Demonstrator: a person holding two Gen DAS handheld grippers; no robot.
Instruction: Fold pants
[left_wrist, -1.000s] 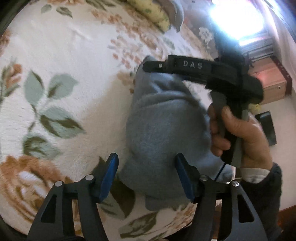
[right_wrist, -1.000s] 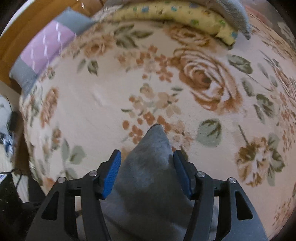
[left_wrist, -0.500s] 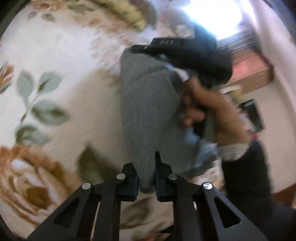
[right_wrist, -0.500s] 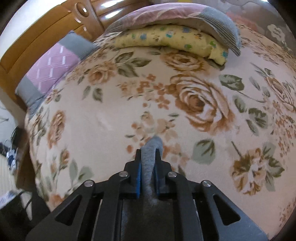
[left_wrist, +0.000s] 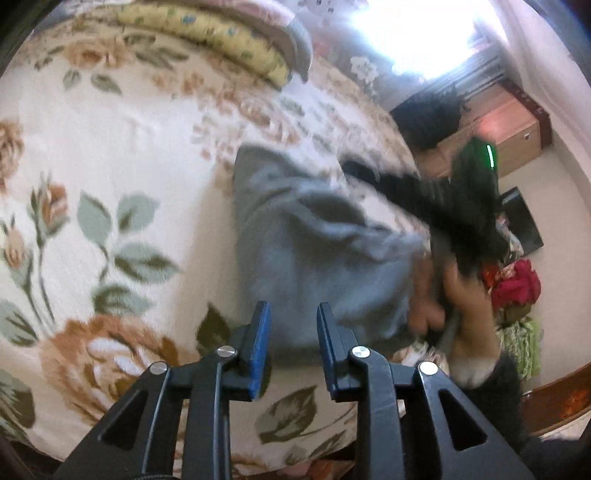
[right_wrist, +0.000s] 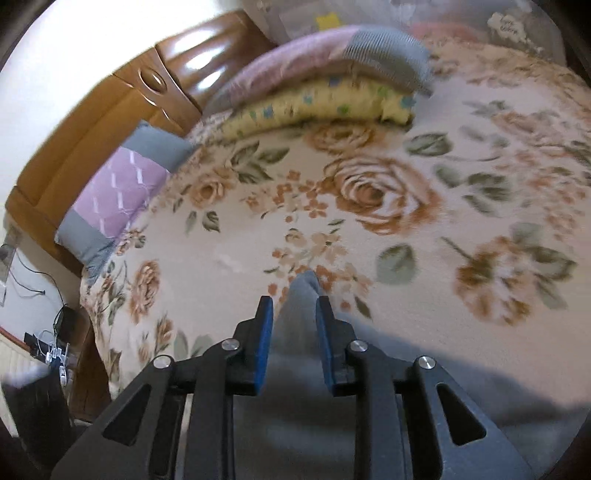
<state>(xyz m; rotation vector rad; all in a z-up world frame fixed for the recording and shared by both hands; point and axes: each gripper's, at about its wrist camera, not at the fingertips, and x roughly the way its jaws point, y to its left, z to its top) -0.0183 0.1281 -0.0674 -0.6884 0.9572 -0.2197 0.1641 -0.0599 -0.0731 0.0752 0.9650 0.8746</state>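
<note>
In the left wrist view we find the left gripper with its jaws a little apart after having pinched tight half a second ago; they have just been opening, and the near hem of the grey fleece pants now shows in the gap without either blue pad pressing on it, so we judge this side released. The bundle lies ahead of the jaws and runs away from them on the cream floral bedspread, bunched and creased, no flat fold yet. Off to the right of the jaws the person's hand carries the right gripper, blurred, over the far right side of the cloth. To the left of the jaws and ahead the bedspread lies bare, so there is room to spread the cloth that way; the yellow flowered pillow lies far ahead, and the bed's edge drops away to the right of the jaws. In the right wrist view the right gripper also has its jaws parted again after a tight pinch, and they have just been opening; a grey ridge of the pants rises between them, and we cannot tell whether the pads touch it. Ahead lies open bedspread up to the pillows and the wooden headboard; the bed's edge falls off to the left.
</note>
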